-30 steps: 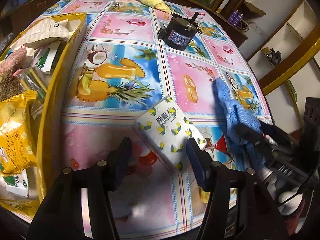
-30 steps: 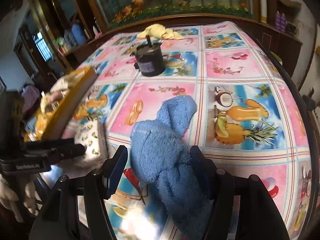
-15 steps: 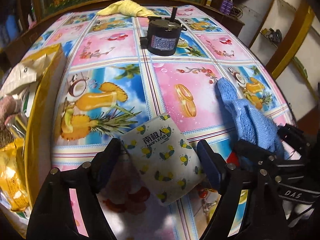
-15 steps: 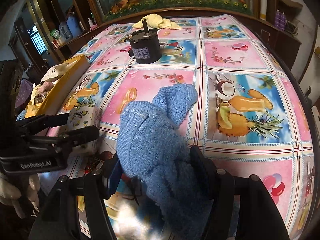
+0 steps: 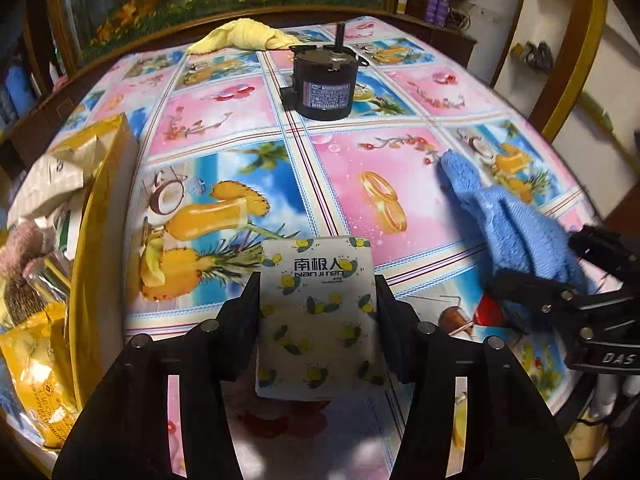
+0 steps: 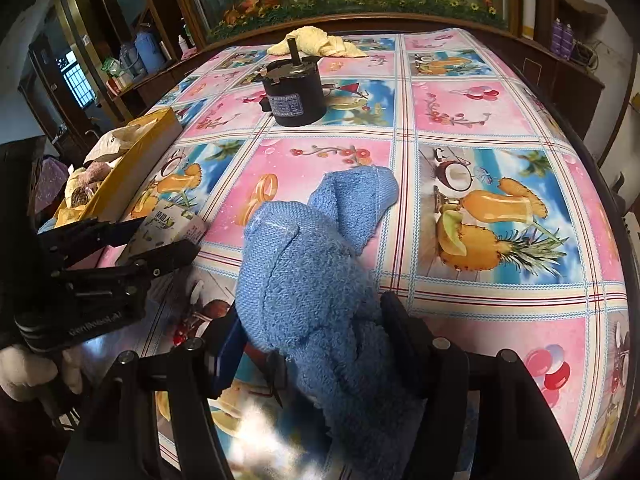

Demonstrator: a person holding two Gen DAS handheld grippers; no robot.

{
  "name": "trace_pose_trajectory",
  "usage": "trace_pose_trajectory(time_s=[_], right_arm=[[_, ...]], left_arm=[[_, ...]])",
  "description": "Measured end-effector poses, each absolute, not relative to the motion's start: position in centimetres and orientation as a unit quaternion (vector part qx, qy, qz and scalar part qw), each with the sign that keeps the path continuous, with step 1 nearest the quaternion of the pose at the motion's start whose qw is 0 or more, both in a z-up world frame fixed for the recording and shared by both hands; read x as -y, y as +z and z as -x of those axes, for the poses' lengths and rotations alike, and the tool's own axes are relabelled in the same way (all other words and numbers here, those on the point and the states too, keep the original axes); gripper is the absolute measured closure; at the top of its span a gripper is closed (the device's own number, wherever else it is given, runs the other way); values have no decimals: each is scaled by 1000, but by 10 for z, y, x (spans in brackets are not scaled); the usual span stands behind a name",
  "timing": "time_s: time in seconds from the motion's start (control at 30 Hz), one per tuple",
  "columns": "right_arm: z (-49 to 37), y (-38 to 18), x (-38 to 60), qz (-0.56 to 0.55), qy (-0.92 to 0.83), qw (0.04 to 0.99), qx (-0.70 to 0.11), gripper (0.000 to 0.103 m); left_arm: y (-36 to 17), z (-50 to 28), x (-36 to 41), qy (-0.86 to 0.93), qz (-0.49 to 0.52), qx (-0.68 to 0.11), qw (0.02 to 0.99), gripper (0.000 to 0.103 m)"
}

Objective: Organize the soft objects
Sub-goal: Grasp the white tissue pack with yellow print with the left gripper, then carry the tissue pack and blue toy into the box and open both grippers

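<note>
Blue towel bunched between our right gripper fingers, tissue pack just clamped by our left gripper low over the bench; either soft item may slip.

Tissue pack: white w/ small yellow lemons + green leaves, dark lettering on top. Towel: mid blue, plain terry. 2nd cloth at far edge: pale yellow. Bench cover: glossy checks, pink squares alt. w/ blue ones; prints of orange juice, pineapple, coconut, gold rings, red flowers; white/red stripe borders. Motor: black, pale label. Box: yellow-gold wall; yellow snack bag inside. Both tongs: black.
</note>
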State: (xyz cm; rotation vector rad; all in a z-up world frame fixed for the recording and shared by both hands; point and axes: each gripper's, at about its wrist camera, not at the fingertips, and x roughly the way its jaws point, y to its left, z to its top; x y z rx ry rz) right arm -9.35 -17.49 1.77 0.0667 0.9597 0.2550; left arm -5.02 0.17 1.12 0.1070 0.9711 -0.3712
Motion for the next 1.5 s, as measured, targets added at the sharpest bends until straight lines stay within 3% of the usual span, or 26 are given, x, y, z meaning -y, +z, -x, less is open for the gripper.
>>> trace_pose_trajectory(time_s=[0.03, 0.17, 0.7, 1.1, 1.3, 1.5], right_arm=[[94, 18, 174, -30, 124, 878, -461, 51], [98, 23, 174, -37, 133, 878, -459, 56], [96, 114, 130, -155, 277, 861, -398, 56], [44, 167, 31, -234, 403, 806, -365, 54], [8, 154, -20, -261, 418, 786, -373, 54], [-25, 96, -59, -226, 364, 781, -454, 54]], left_arm=[[12, 50, -7, -181, -39, -465, 866, 51], [20, 56, -29, -202, 23, -467, 861, 51], [106, 101, -163, -141, 146, -365, 909, 51], [90, 99, -256, -53, 203, -358, 910, 51], [75, 90, -264, -36, 196, -370, 908, 51], [50, 80, -258, 9, 150, -401, 903, 50]])
